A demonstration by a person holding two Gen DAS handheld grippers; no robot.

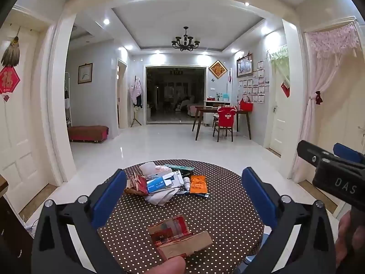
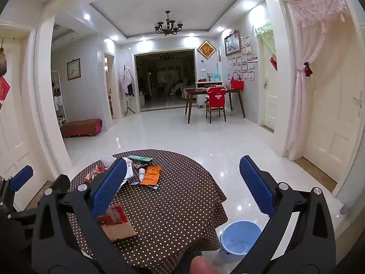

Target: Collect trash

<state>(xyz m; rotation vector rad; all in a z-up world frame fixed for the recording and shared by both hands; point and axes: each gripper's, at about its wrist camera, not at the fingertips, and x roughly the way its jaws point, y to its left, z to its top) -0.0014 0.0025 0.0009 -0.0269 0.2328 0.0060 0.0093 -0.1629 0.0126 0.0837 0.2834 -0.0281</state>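
A round table with a brown dotted cloth (image 1: 216, 217) holds a heap of trash at its far side: crumpled tissue (image 1: 148, 166), a blue-and-white box (image 1: 159, 182), a small white bottle (image 1: 186, 182), an orange packet (image 1: 199, 183) and a green box (image 1: 180, 167). A flattened red-and-brown carton (image 1: 180, 237) lies alone near the front edge. My left gripper (image 1: 184, 196) hangs open above the table with nothing between its blue pads. To its right, my right gripper (image 2: 183, 185) is also open and holds nothing. A light blue bin (image 2: 241, 235) stands on the floor by the table's right edge.
Glossy white tiles surround the table. Farther back are a wooden dining table (image 1: 205, 109) with a red-covered chair (image 1: 224, 118) on the right and a red bench (image 1: 87, 132) on the left. White doors and a pink curtain (image 2: 303, 91) flank the sides. A person's thumb (image 1: 168, 266) shows at the bottom.
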